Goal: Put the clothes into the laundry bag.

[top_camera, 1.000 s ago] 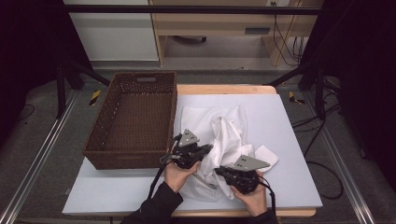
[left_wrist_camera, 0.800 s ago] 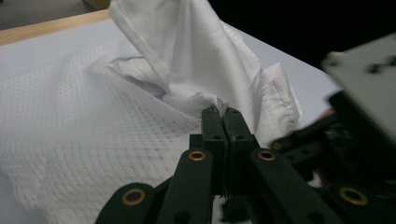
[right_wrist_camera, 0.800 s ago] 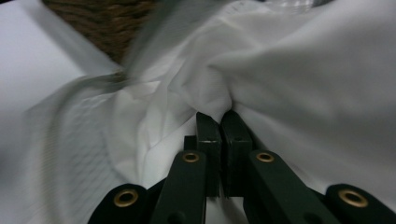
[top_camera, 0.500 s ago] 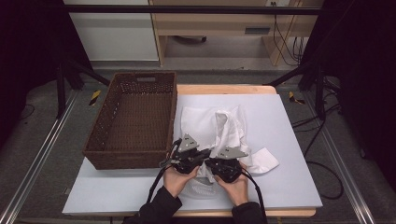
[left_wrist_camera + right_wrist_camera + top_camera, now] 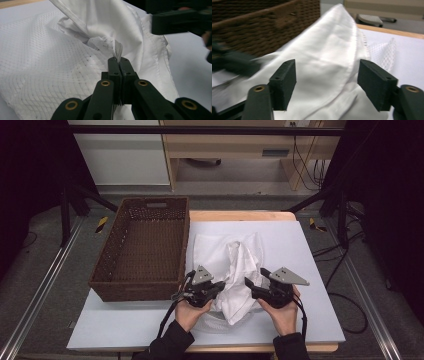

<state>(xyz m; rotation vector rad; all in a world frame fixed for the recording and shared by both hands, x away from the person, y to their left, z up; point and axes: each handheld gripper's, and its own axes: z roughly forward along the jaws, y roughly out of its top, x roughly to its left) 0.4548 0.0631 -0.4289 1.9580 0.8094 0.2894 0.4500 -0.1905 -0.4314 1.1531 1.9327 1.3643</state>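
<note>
A crumpled white cloth (image 5: 235, 270) lies on the white table top (image 5: 310, 265), with a mesh layer (image 5: 50, 62) under a smooth one (image 5: 117, 22). My left gripper (image 5: 218, 287) is shut on a small pinch of the mesh cloth (image 5: 117, 50) at its tips (image 5: 119, 62). My right gripper (image 5: 252, 288) stands open at the cloth's right side. Its jaws have just been opening. A smooth hemmed fold (image 5: 329, 57) rises between the two pads (image 5: 283, 82), which do not press on it. The right gripper (image 5: 180, 22) also shows at the top right of the left gripper view.
A dark brown wicker basket (image 5: 145, 245) sits on the table's left half, right beside the cloth, its wall (image 5: 262, 27) close in the right gripper view. Bare table top stretches to the right of the cloth. Metal frame rails run along both sides of the table.
The right gripper swung left until it met the left gripper, then drew back to the right with its jaws spread. The left gripper stayed put, shut on the cloth.
</note>
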